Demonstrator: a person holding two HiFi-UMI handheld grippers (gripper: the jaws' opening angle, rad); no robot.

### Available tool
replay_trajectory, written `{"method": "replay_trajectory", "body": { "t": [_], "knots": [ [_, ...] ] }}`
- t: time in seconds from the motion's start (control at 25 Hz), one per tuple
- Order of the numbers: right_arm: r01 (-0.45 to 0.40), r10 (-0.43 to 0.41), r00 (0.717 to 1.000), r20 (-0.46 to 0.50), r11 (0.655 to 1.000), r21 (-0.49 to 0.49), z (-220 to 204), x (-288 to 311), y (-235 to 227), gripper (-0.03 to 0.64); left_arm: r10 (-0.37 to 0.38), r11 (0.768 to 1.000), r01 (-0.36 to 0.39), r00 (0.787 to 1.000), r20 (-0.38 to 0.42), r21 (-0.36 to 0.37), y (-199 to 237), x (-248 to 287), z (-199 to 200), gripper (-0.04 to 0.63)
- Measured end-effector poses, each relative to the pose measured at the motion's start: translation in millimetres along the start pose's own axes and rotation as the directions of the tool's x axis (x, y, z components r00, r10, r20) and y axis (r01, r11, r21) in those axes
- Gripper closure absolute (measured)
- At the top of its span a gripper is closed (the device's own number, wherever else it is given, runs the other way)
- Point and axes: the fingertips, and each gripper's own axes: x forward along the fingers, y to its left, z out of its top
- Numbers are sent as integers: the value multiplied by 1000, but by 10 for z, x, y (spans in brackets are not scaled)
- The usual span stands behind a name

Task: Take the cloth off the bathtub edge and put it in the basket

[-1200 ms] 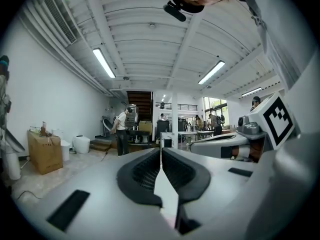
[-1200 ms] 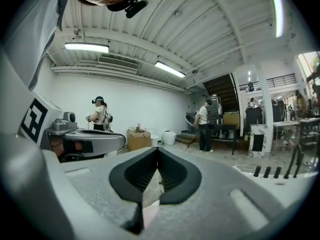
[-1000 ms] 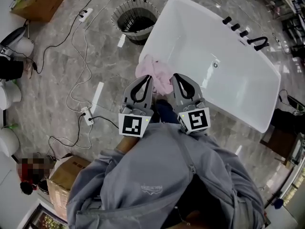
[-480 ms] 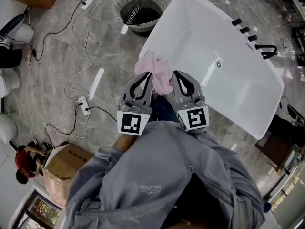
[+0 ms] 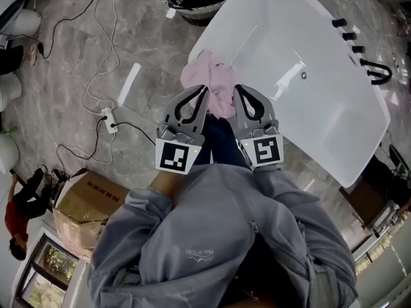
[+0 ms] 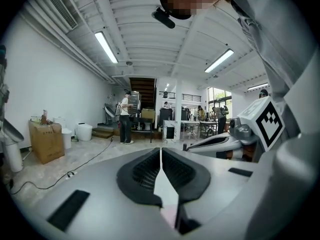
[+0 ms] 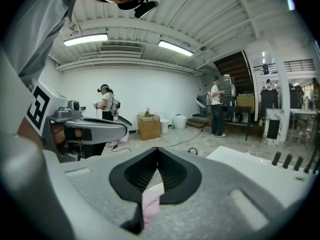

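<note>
Basket point(image 5: 192, 15) slid upward in view — left tongs point(image 5: 204, 89), right tongs point(image 5: 236, 89) closed, empty, beside cloth point(image 5: 215, 82).

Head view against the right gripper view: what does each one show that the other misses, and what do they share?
Only the head view: the basket on the floor beside the bathtub, and the whole pink cloth bunched on the tub's edge. Only the right gripper view: ceiling lights, a staircase and people standing across the room. Both: the bathtub, its black tap handles, the left gripper and right gripper, fingers closed, and the cloth, only a pink sliver in the gripper view.
</note>
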Motion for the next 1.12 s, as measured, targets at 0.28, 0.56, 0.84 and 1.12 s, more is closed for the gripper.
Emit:
{"method": "replay_trajectory", "body": {
  "t": [0.28, 0.56, 0.84, 1.12],
  "knots": [
    [-40, 39, 995, -88, 999, -12, -612, 190, -35, 613, -18, 1000, 18, 999, -47, 5, 27, 152, -568, 580],
    [-54, 52, 988, -145, 999, -8, -1119, 293, -158, 614, -8, 995, -3, 994, -105, -102, 3, 276, -1148, 580],
    [-30, 36, 981, -192, 999, 32, -1515, 328, -221, 612, 0, 991, -21, 988, -153, -134, 28, 356, -1582, 580],
    [-62, 77, 969, -234, 995, 73, -1895, 372, -203, 590, -10, 980, -32, 978, -206, -199, 38, 389, -1976, 577]
  ]
}}
